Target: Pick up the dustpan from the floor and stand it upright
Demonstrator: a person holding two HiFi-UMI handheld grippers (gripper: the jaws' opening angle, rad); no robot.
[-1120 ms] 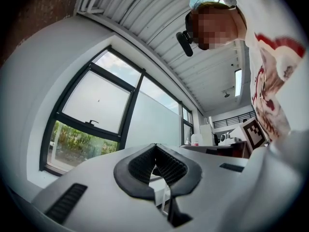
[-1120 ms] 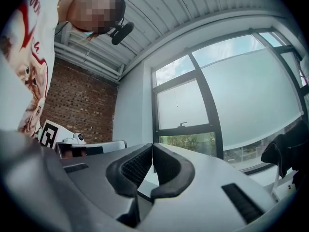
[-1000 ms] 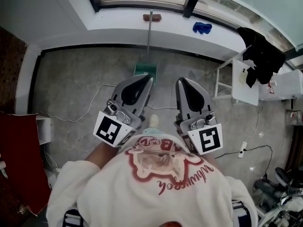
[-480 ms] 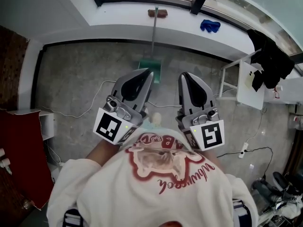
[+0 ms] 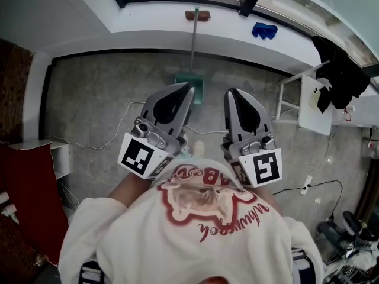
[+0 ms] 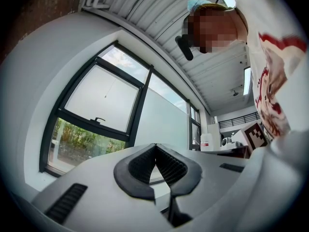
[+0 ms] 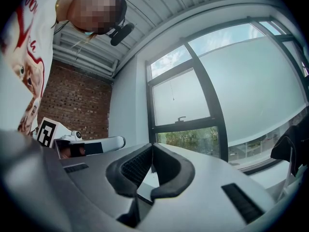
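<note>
Left gripper, right gripper — both closed, dustpan beyond

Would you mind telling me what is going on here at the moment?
A person in a white printed top stands facing a window, holding a two-jaw gripper in each hand. The left gripper and the right gripper are held side by side in front of the body, both with jaws shut and nothing between them. A green dustpan sits on the floor ahead, near the wall under the window. Neither gripper touches it yet.
</note>
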